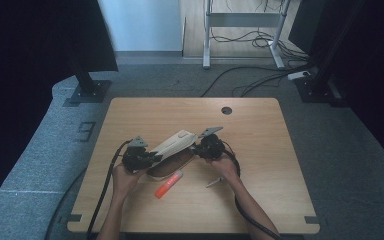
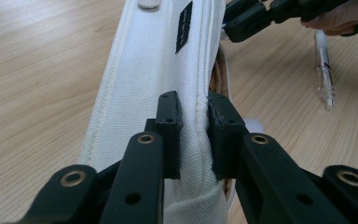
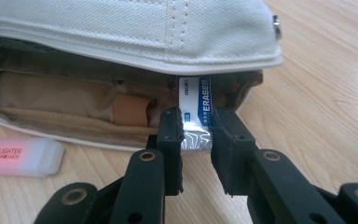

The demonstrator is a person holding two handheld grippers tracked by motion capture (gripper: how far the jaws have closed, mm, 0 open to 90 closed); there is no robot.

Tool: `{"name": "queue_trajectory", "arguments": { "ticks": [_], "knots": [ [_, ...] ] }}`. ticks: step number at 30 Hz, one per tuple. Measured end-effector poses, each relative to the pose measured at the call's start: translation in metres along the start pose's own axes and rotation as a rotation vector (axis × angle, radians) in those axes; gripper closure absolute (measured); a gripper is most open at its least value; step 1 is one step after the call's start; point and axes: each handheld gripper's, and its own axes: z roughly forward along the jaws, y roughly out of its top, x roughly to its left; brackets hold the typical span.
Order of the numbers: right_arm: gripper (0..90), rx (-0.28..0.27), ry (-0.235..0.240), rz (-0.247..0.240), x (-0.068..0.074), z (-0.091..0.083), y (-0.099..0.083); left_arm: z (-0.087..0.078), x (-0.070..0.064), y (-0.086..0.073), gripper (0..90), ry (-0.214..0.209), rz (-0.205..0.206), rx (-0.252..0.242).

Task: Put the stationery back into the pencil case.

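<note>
The right gripper [image 3: 196, 135] is closed on a white eraser [image 3: 196, 114] with its end at the mouth of the pencil case [image 1: 172, 150], seemingly so that it can slide in under the raised flap. The left gripper [image 2: 193, 135] pinches the cream flap [image 2: 158, 70], apparently lifting it to keep the opening wide. The case lies near the middle of the bench [image 1: 260, 130]; an orange highlighter [image 1: 169, 184] sits at its six o'clock and a clear pen [image 1: 213, 183] at four o'clock, probably waiting their turn.
</note>
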Motion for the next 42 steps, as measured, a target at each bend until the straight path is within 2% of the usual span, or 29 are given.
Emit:
{"name": "queue_trajectory", "arguments": {
  "ticks": [9,14,25,29,33,36,42],
  "knots": [
    [72.0,0.014,-0.014,-0.002,0.001,0.015,0.004,0.0,0.0,0.0,76.1,-0.008,0.0,-0.001],
    [72.0,0.016,-0.032,-0.023,0.003,0.023,0.009,0.0,-0.001,0.0,76.0,-0.015,0.0,-0.001],
    [71.6,0.024,-0.073,-0.038,0.004,0.036,0.015,0.0,-0.001,0.001,76.0,-0.04,-0.003,-0.005],
    [71.0,0.019,-0.065,-0.031,0.002,0.041,0.014,0.001,-0.001,0.001,76.0,-0.042,-0.003,-0.004],
    [60.3,0.016,-0.051,-0.024,0.001,0.039,0.014,0.001,0.0,0.0,76.0,-0.045,-0.007,-0.007],
    [56.4,0.009,-0.053,-0.029,0.001,0.034,0.014,0.0,0.001,0.0,76.0,-0.043,-0.009,-0.007],
    [50.0,0.014,-0.025,-0.032,0.0,0.022,0.009,0.001,0.001,0.0,75.9,-0.044,-0.009,-0.008]
  ]
}}
